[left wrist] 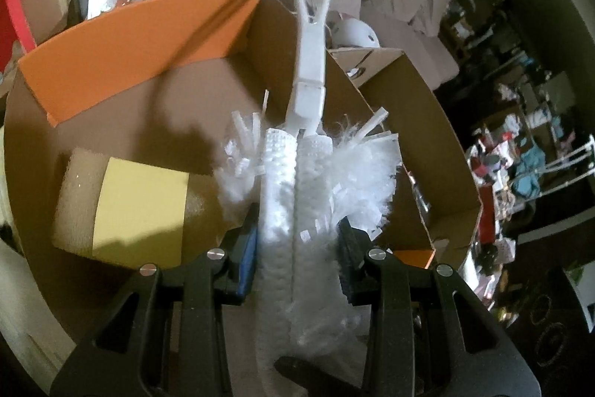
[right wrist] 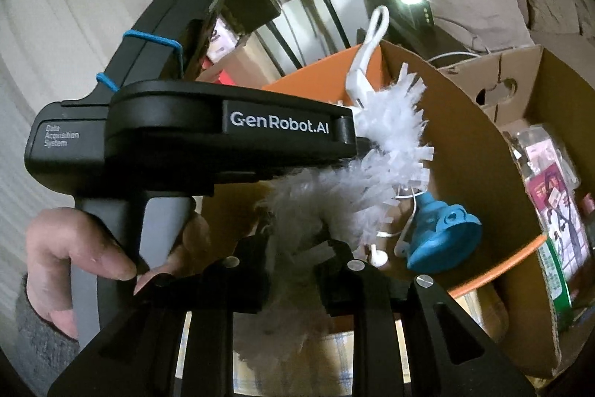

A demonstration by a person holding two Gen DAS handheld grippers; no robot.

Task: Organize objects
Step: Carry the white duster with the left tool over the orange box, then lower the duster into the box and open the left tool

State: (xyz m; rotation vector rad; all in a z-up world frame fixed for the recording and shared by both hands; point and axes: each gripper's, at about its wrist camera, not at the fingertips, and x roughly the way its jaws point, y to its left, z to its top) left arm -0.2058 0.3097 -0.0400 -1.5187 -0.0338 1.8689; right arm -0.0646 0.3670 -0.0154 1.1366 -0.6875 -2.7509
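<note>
One white fluffy duster with a white plastic loop handle point(left wrist: 297, 173), two black grippers, two open boxes. The left gripper point(left wrist: 297, 240) is clenched on the duster's head: blue-padded fingers point(left wrist: 247, 248) press into the fluff from both sides, narrow gap, filled by the duster. The duster points away from the gripper, handle loop up, over the cardboard box with orange flaps point(left wrist: 122, 43). One tan sponge block with a yellow face point(left wrist: 126, 203) lies in that box at left.

From the right wrist view, the same duster point(right wrist: 386, 155) hangs over the orange-flapped box point(right wrist: 465, 144), held by the left gripper, whose black body is gripped by the person's left hand point(right wrist: 74, 255). The fluffy lower end of the duster sits between the fingers of the right gripper point(right wrist: 293, 270); whether they pinch it or just bracket it, can't tell. One blue plastic funnel-shaped item point(right wrist: 442, 237) and one set of white wired earbuds point(right wrist: 386, 244) lie in the box. A second plain cardboard box point(right wrist: 539, 80) stands beside it on the right, with packaged items inside.
</note>
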